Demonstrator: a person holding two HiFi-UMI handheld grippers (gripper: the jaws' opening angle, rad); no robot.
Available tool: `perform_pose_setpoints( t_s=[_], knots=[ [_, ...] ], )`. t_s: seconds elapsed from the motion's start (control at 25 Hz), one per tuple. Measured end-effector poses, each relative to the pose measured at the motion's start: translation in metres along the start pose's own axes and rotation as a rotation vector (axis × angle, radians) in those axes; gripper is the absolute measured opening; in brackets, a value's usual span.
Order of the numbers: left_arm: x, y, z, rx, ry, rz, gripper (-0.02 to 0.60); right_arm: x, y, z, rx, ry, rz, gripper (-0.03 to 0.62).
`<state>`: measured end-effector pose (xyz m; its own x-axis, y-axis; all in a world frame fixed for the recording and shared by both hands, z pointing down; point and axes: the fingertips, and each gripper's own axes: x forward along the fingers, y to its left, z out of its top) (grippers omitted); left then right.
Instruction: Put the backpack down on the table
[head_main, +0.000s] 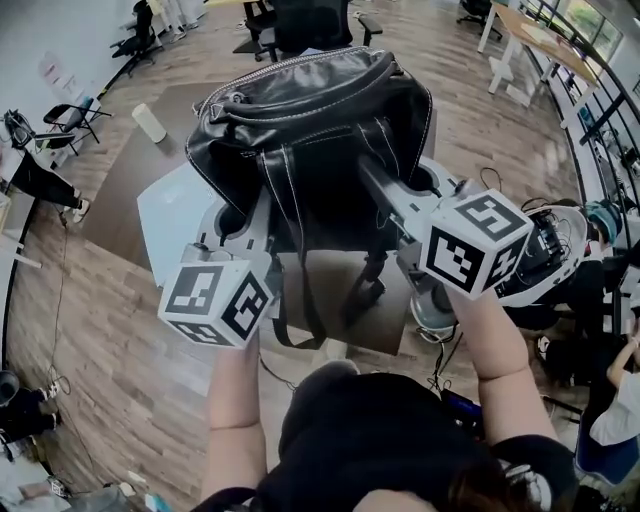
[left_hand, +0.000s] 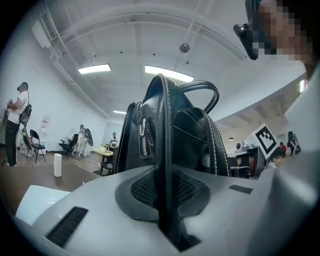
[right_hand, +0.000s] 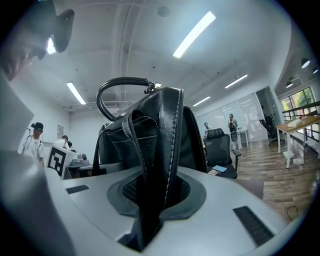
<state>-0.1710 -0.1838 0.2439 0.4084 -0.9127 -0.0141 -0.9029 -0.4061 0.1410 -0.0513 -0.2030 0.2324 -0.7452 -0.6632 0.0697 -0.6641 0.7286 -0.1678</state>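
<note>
A black leather backpack (head_main: 320, 130) with white stitching hangs in the air between both grippers, above the near edge of a brown table (head_main: 125, 190). My left gripper (head_main: 255, 225) is shut on a thin black strap at the bag's left side; the strap (left_hand: 164, 165) runs straight up between the pads. My right gripper (head_main: 390, 195) is shut on a wider stitched strap (right_hand: 167, 150) at the bag's right side. The bag's top handle (right_hand: 120, 85) arches above it. Loose strap ends (head_main: 295, 320) dangle below the bag. Both grippers point level, away from me.
A white sheet (head_main: 170, 215) lies on the table's near part and a white cylinder (head_main: 149, 122) stands at its far left. Black office chairs (head_main: 300, 25) stand beyond the table. Cabled equipment (head_main: 550, 250) and people sit at the right. The floor is wood.
</note>
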Motion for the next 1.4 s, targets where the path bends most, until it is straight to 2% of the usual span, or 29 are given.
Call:
perform_pose_setpoints(
  t_s=[0.24, 0.52, 1.0, 1.4],
  knots=[
    [0.036, 0.034, -0.012, -0.005, 0.025, -0.043, 0.051, 0.036, -0.022, -0.011, 0.015, 0.014, -0.069, 0.066],
    [0.08, 0.049, -0.032, -0.005, 0.052, -0.037, 0.051, 0.062, -0.063, -0.024, 0.033, 0.032, -0.103, 0.066],
    [0.148, 0.064, -0.06, -0.003, 0.053, 0.097, 0.051, 0.102, -0.136, -0.036, 0.007, 0.079, -0.048, 0.067],
    [0.199, 0.089, -0.108, 0.028, 0.12, 0.156, 0.051, 0.141, -0.189, -0.078, 0.004, 0.116, -0.059, 0.072]
  ],
)
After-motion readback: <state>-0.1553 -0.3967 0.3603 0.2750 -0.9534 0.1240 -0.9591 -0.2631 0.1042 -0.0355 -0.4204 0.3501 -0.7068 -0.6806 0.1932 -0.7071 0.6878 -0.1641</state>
